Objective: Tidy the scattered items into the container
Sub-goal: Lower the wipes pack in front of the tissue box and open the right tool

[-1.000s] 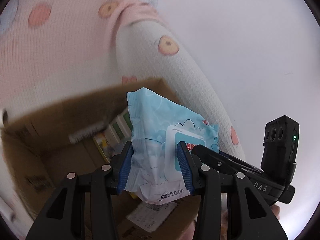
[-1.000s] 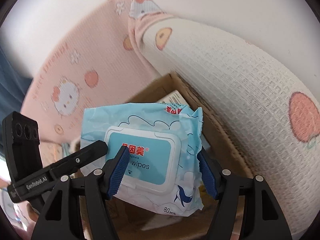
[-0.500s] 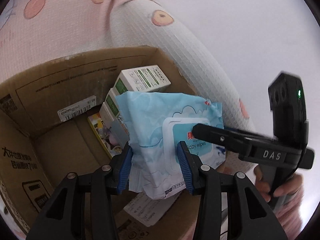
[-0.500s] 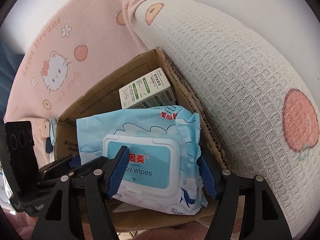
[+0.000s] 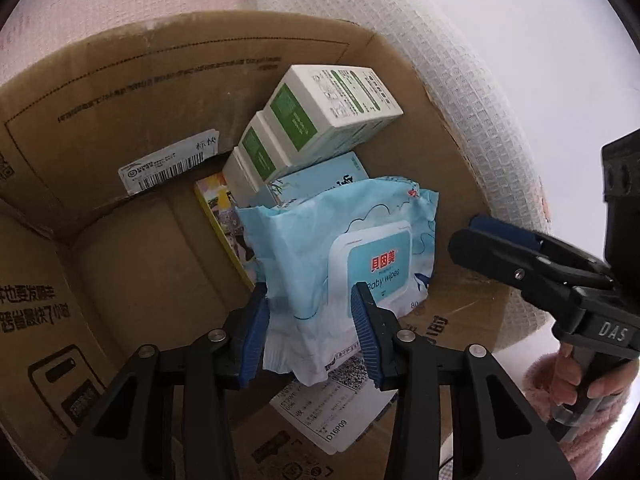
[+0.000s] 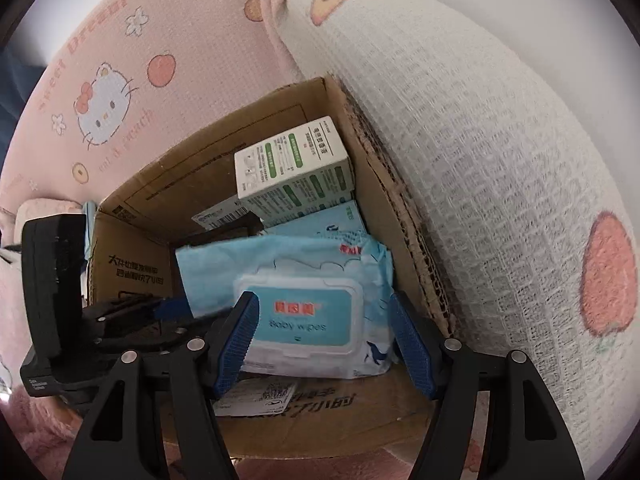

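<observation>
We take the cardboard box [image 5: 120, 128] as our landmark. At its left inner wall we see only a barcode label [image 5: 170, 166]. Over the box's near edge, our left gripper [image 5: 310, 330] is clamped on the lower end of the baby wipes pack [image 5: 340, 248], which hangs inside the box, its flip lid facing us. Behind the pack, toward the box's far right corner, green-and-white cartons [image 5: 316, 120] are stacked on a light blue packet [image 5: 320, 174], with a yellow-edged booklet [image 5: 224, 232] just left of them. Right of the pack, our right gripper [image 6: 324, 340] has its jaws apart, one either side of the pack's lid, not pressing it. A white waffle-weave bolster [image 6: 480, 160] lies against the box's right wall.
</observation>
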Available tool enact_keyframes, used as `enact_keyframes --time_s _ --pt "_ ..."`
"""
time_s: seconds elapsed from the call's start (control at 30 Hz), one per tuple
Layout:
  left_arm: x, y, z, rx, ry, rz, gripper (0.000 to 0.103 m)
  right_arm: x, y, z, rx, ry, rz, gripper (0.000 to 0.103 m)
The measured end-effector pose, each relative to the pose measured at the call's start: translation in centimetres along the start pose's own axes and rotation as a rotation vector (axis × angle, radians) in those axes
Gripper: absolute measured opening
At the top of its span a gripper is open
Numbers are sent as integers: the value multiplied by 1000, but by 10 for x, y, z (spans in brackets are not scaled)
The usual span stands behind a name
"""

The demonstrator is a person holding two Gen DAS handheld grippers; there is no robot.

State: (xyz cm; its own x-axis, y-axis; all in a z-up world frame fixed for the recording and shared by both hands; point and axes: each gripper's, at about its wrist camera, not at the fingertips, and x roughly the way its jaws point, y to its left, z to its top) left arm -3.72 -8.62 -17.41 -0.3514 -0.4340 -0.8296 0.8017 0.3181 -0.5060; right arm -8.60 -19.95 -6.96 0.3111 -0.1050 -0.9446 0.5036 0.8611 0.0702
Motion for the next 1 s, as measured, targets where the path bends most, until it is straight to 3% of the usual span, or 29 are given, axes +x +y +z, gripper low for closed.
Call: enact_keyframes --time_s 0.13,0.2,0.33,0.4,0.43,0.47,0.73,0.83,0.9,1.0 --pt "1 -3 0 19 6 22 45 1 17 2 -47 18 9 66" --pt "2 -2 0 13 10 14 45 9 24 0 -64 60 35 66" --pt "-2 6 2 -25 11 -14 44 24 23 -3 -62 104 7 65" --pt "-8 7 7 -24 -5 -15 44 33 16 -2 -34 131 -5 54" --pt "-11 7 9 -18 -15 -10 44 37 13 -2 -22 144 -6 42" --pt "-13 8 10 -16 -24 -5 44 41 11 -2 -13 157 -6 36" --pt "-22 14 20 -26 -56 23 44 70 -2 -10 36 268 -78 34" --pt "-10 14 18 -28 10 11 32 80 4 -14 -7 295 -161 30" --pt "1 14 15 -34 61 9 29 80 7 -15 -19 280 -163 30" --pt "5 10 8 -20 74 25 29 76 8 -14 0 276 -126 30"
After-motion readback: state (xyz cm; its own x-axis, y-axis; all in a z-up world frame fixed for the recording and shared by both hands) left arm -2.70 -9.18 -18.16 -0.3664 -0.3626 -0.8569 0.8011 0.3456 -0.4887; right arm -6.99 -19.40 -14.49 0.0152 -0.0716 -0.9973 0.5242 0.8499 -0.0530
